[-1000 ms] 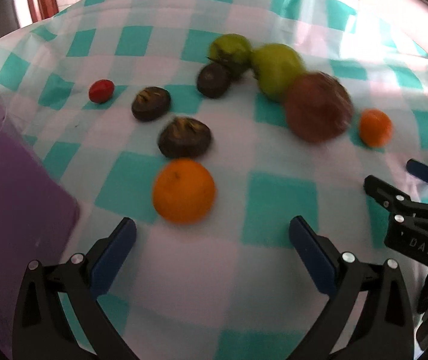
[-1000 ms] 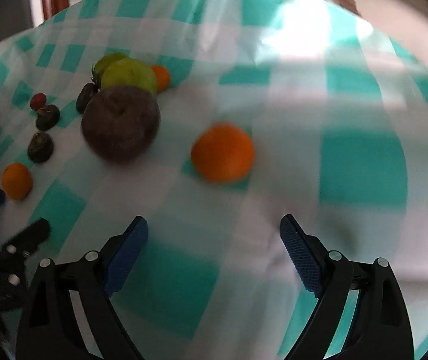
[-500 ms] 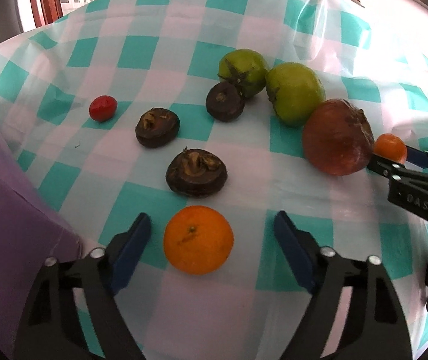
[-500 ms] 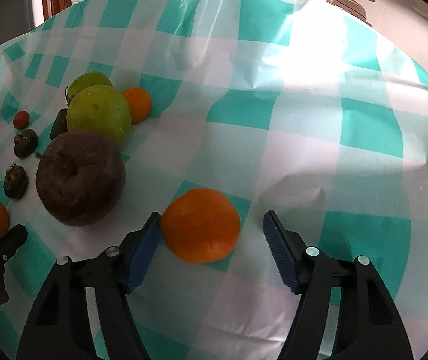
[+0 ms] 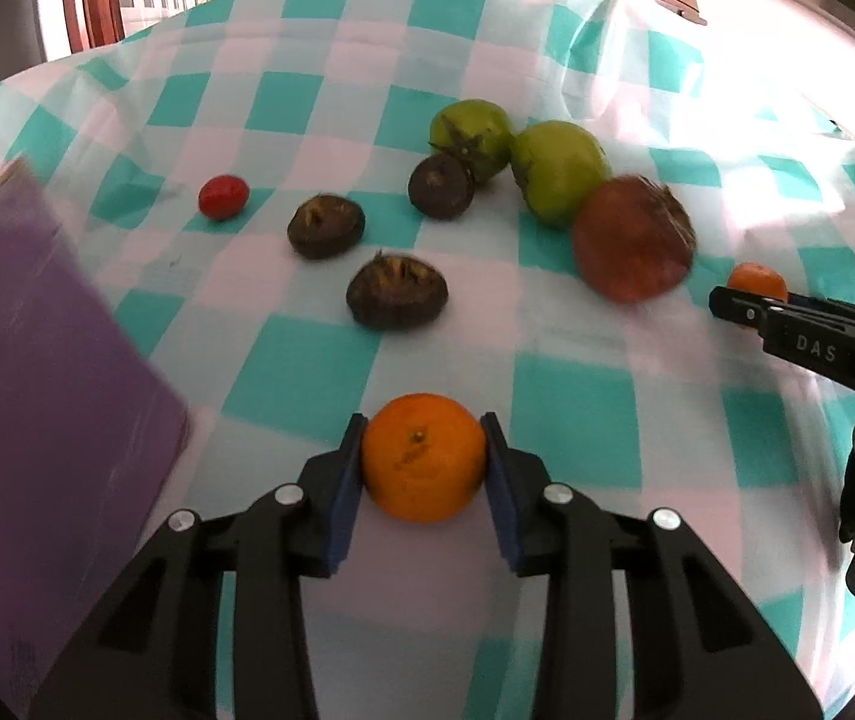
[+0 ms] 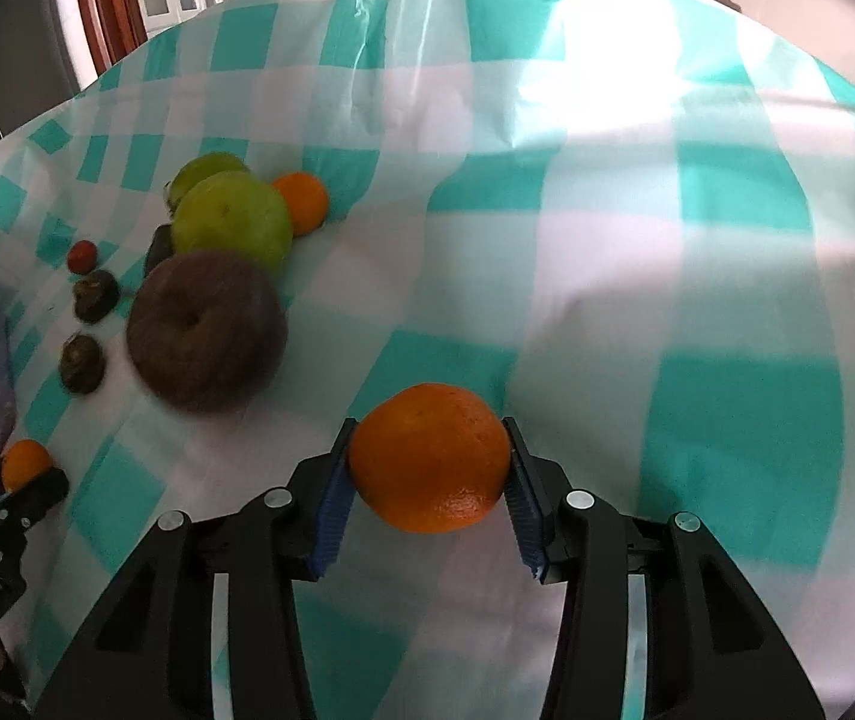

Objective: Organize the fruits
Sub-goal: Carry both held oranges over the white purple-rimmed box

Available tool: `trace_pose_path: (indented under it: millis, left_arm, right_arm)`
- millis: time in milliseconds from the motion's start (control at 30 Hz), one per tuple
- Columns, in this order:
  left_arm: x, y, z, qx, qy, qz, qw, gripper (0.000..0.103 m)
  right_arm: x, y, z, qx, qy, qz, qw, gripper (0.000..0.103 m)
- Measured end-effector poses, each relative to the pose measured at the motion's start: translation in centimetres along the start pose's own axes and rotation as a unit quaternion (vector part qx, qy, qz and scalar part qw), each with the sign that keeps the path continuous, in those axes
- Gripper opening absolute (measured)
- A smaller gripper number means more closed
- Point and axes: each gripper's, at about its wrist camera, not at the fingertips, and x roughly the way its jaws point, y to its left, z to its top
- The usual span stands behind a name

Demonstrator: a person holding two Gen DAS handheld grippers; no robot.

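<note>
My left gripper is shut on an orange mandarin on the checked tablecloth. My right gripper is shut on a second mandarin; it also shows in the left wrist view. Beyond lie a brown-red pomegranate, two green persimmons, three dark water chestnuts and a small red fruit. A third mandarin sits behind the green fruit in the right wrist view.
A purple bag or sheet lies at the left of the cloth. The right gripper's body reaches in from the right edge of the left wrist view. A wooden chair stands behind the table.
Both grippers moved forward and closed: each one's jaws went from wide open around a mandarin to clamped on it.
</note>
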Motion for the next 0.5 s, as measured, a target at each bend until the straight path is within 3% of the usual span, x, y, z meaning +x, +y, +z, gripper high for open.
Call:
trace_pose_path:
  millis: [300,500]
  left_arm:
    - [-4.1,-0.9,-4.0,0.006,0.051,-0.027,0.9983,0.037]
    - [-8.4,-2.4,-3.7,0.045,0.075,-0.004,0.9961,0.037]
  right_arm:
    - [-5.4,2.1,-5.9,0.022,0.046,0.031,0.998,0.045]
    - [-8.9,3.6,-7.2,0.009,0.089,0.068,0.994,0.045]
